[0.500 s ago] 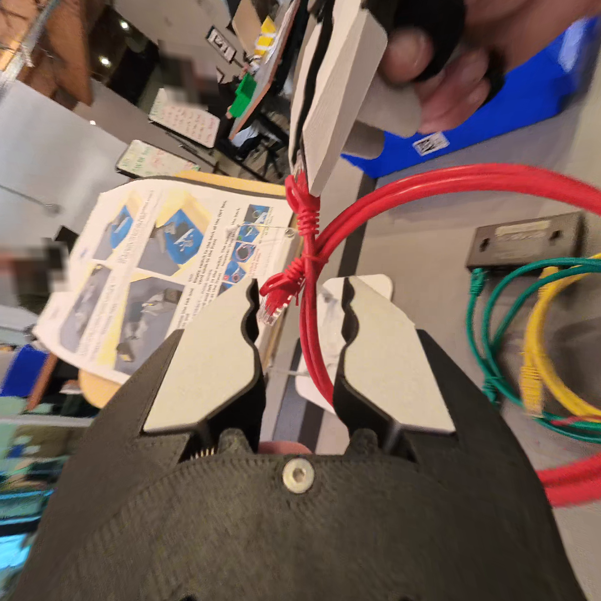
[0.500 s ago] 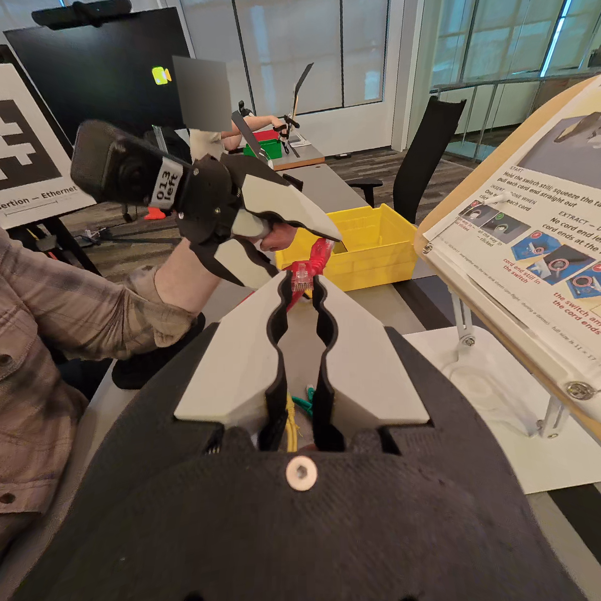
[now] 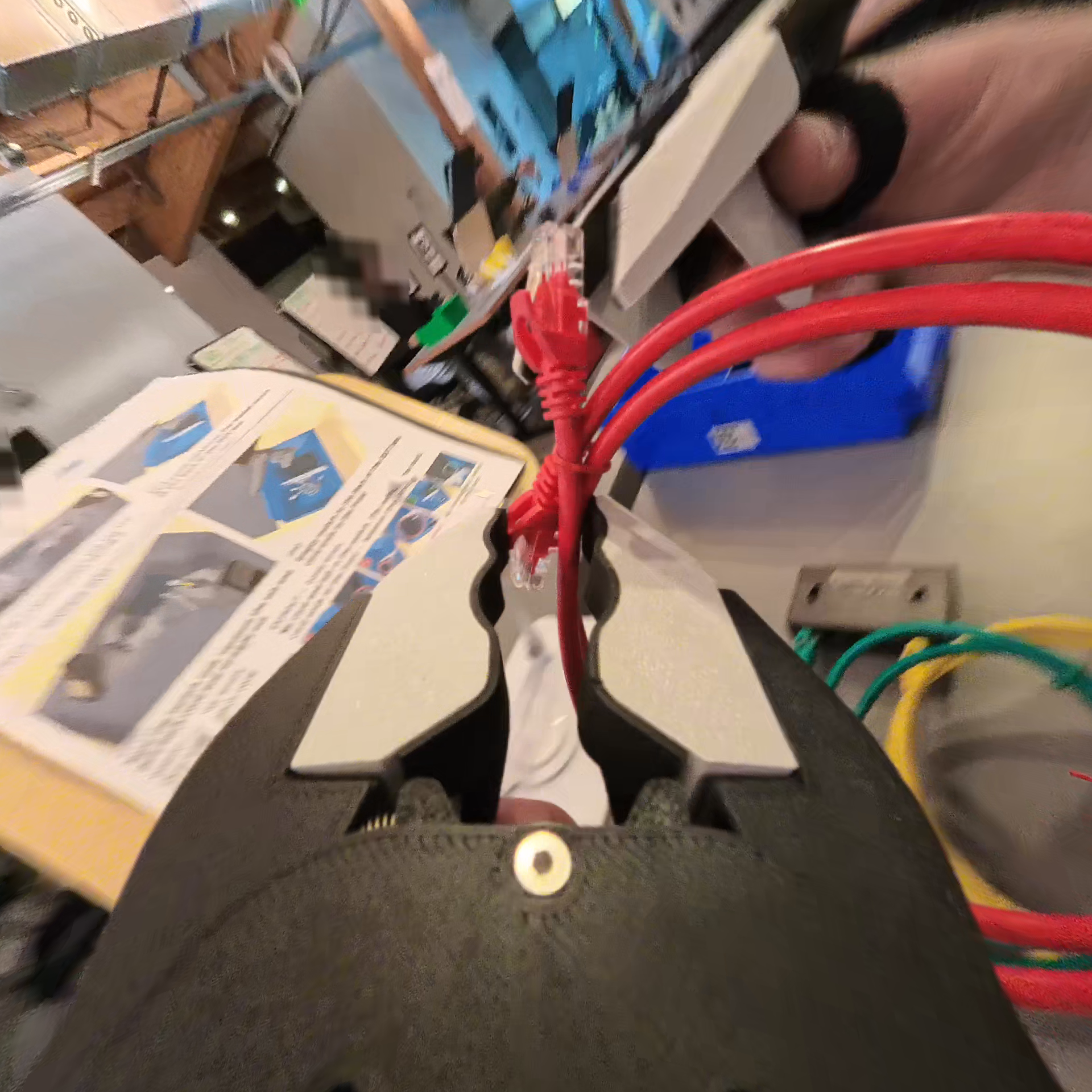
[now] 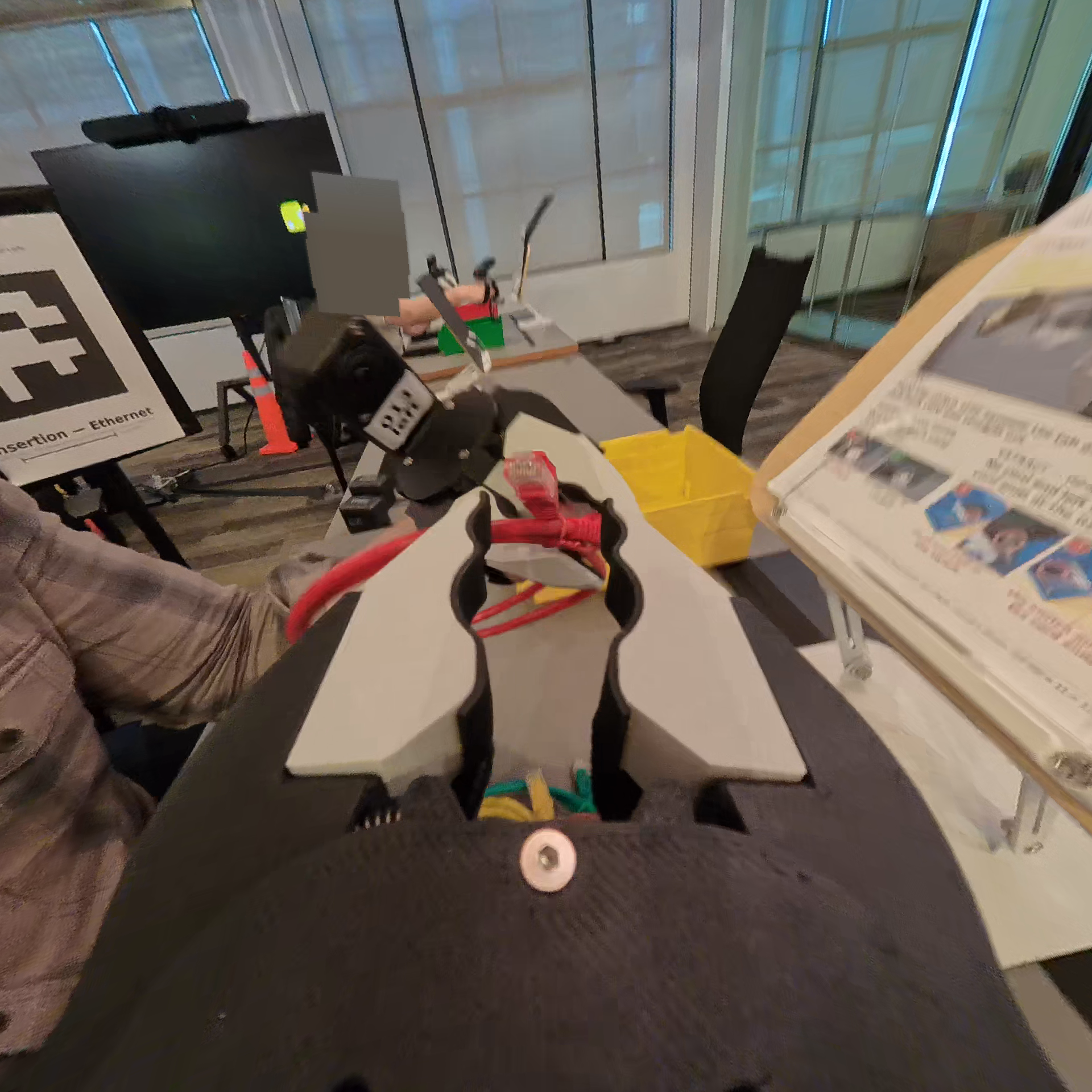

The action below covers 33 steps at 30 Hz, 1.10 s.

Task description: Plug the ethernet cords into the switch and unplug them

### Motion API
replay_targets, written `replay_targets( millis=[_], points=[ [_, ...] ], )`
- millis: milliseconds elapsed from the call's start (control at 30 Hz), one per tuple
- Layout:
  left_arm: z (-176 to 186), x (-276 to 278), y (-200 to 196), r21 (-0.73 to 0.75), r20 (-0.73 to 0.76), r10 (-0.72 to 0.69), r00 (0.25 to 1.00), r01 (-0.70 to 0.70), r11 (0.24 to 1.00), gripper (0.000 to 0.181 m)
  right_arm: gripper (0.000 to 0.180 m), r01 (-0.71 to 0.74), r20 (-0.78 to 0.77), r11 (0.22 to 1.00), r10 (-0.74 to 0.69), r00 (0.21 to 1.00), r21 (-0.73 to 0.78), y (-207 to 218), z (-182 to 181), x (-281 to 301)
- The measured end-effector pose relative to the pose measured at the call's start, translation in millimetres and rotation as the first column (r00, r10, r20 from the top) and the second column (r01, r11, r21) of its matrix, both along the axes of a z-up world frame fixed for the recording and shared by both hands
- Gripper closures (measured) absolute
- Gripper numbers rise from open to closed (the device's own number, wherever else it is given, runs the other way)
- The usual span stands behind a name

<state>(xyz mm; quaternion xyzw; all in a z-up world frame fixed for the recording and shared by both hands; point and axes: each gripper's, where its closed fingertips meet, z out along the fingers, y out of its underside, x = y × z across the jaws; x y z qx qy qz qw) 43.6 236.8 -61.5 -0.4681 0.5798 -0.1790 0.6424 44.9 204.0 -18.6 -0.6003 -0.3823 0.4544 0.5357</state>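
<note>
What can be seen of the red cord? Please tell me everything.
The red cord is a glossy round cable, coiled in loops and bound with a red tie. Each end has a clear plug in a ribbed red boot. One plug points up and the other points down between the fingertips of the left gripper, which appears to pinch the bundle in the air. The right gripper is open close by.

Red ethernet cord [image 3: 570,591] with clear plugs; green cord [image 3: 945,641] and yellow cord [image 3: 904,744]; grey switch [image 3: 868,597]; blue bin [image 3: 827,425]; yellow bin [image 4: 679,490]; left gripper [image 3: 546,532] and right gripper [image 4: 546,520], black bodies with pale grey fingers; plaid grey-brown sleeve [image 4: 88,620].
</note>
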Motion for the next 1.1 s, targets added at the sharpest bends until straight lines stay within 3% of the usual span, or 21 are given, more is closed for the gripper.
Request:
replay_targets(
  millis=[100, 167, 500, 567, 867, 1000, 1100],
  points=[
    [10, 0, -8, -0.165, 0.18, -0.134, 0.975, 0.164, 0.973, 0.157, 0.149, 0.067, -0.084, 0.994, -0.059, 0.995, 0.089, 3, 18, 12],
    [12, 2, -14, -0.236, 0.245, -0.196, 0.95, 0.254, 0.938, 0.157, 0.151, 0.057, -0.06, 0.996, -0.052, 0.997, 0.071, 4, 13, 13],
    [25, 14, -34, -0.382, 0.46, -0.326, 0.826, 0.516, 0.767, 0.157, 0.165, 0.015, 0.077, 0.982, -0.031, 0.997, 0.19, -4, -4, -9],
    [25, 15, -34, -0.401, 0.481, -0.33, 0.812, 0.539, 0.741, 0.157, 0.176, 0.029, 0.083, 0.97, -0.051, 0.995, 0.242, -6, 0, -9],
    [24, 18, -35, -0.425, 0.492, -0.327, 0.806, 0.551, 0.718, 0.158, 0.18, 0.036, 0.069, 0.969, -0.055, 0.996, 0.243, -7, 1, -8],
    [24, 17, -31, -0.48, 0.504, -0.307, 0.807, 0.558, 0.677, 0.158, 0.18, 0.141, 0.136, 0.915, -0.205, 0.969, 0.377, -2, 4, -7],
    [22, 17, -27, -0.52, 0.503, -0.283, 0.817, 0.548, 0.656, 0.158, 0.18, 0.212, 0.234, 0.809, -0.392, 0.89, 0.549, 2, 6, -4]
  ],
)
